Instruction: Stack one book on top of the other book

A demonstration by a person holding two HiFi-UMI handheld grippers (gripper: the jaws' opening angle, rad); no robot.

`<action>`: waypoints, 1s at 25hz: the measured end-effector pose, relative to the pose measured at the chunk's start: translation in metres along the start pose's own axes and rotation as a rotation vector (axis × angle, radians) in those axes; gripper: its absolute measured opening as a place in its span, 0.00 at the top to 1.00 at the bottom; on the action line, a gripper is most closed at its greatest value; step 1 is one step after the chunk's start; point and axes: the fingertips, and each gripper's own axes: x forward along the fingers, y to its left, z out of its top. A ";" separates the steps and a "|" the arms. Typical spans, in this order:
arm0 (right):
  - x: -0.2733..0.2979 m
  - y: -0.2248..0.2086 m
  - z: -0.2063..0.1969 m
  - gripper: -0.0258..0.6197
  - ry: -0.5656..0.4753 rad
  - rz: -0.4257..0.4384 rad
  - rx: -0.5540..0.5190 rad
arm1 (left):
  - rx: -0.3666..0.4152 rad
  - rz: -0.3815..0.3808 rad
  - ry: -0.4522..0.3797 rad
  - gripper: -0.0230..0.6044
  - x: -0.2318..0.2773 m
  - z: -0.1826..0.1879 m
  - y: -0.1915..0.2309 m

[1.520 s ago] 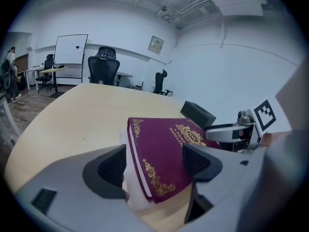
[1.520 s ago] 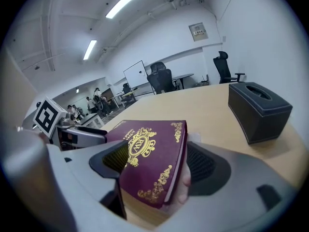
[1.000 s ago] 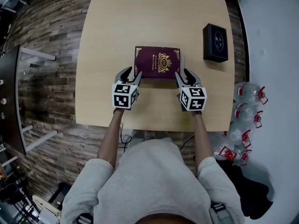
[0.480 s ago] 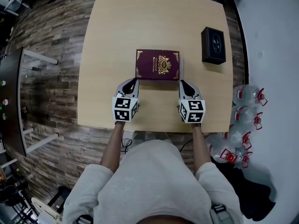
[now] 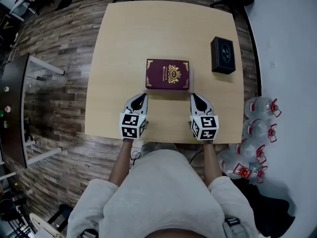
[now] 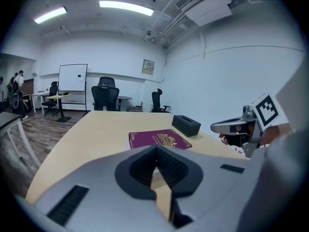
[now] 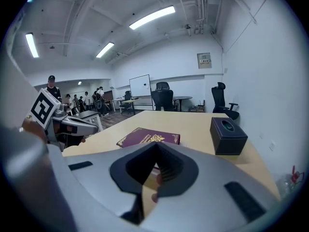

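A maroon book with gold ornament lies flat at the table's middle, a pale edge showing along its right side; whether another book lies under it I cannot tell. My left gripper sits shut just short of the book's near left corner, apart from it. My right gripper is shut too, off the near right corner. Nothing is between either pair of jaws. The left gripper view shows the book beyond the closed left gripper. In the right gripper view the book lies ahead of the right gripper.
A black box stands at the right of the wooden table, also seen as the box in the right gripper view. Water bottles stand on the floor to the right. Office chairs and a whiteboard stand far off.
Both grippers were open at the book's near corners; they have drawn back toward the person, risen and shut. The book stays flat on the table.
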 end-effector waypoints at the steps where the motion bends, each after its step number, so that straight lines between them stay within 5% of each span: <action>1: -0.003 0.001 0.002 0.95 -0.006 0.001 -0.003 | 0.002 0.002 -0.006 0.95 -0.004 0.002 0.001; 25: -0.046 0.024 0.041 0.96 -0.131 -0.012 -0.071 | 0.057 0.004 -0.094 0.95 -0.048 0.039 0.004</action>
